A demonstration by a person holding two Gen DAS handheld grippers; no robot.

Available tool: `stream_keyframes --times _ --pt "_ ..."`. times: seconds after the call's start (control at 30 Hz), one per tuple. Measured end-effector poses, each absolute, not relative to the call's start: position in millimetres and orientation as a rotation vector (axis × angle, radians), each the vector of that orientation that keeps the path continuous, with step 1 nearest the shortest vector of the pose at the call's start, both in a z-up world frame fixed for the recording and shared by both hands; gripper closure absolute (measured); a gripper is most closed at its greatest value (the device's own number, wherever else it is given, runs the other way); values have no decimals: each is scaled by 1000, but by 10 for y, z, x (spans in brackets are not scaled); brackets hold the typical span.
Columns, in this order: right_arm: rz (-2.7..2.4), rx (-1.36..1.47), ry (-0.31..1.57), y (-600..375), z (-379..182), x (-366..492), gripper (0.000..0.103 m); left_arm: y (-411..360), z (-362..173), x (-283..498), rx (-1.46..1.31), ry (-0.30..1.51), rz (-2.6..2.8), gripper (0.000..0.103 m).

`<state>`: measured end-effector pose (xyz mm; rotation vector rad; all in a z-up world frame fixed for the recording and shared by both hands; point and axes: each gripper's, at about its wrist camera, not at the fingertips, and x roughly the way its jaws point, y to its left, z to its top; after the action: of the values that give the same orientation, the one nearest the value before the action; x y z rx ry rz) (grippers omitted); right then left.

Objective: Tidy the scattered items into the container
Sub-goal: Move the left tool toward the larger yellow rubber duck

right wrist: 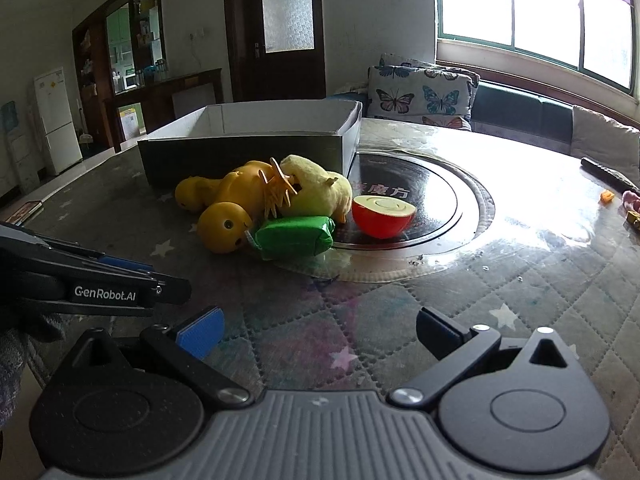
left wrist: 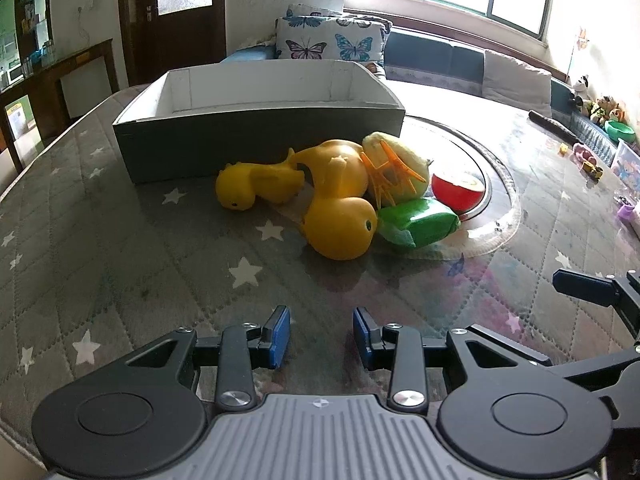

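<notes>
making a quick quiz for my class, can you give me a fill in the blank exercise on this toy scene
1. The box on the table holds ____ of the toys.
2. The wrapped packet beside the rubber duck is ____ in colour.
3. The half apple lies with its cut face turned ____.
4. The right gripper and the left gripper both have their fingers ____, holding nothing.

Missing words: none; green; up; open
</notes>
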<state>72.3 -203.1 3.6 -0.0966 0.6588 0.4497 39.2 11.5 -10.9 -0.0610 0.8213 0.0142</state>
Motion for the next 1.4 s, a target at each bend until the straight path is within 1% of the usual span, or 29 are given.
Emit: stream_keyframes --times 1.13,1.23,1.33,1.4 --pt "492 -96 669 -1839 135 1213 0 314 13 804 -125 854 -8 66" --pt "505 -94 665 -1814 167 1242 2 324 66 795 -118 844 -22 66" --pt "520 -98 658 -1783 205 1261 6 362 127 802 -123 834 -33 66" --pt "532 -96 652 -1761 234 1269 6 405 173 821 -135 823 -37 66"
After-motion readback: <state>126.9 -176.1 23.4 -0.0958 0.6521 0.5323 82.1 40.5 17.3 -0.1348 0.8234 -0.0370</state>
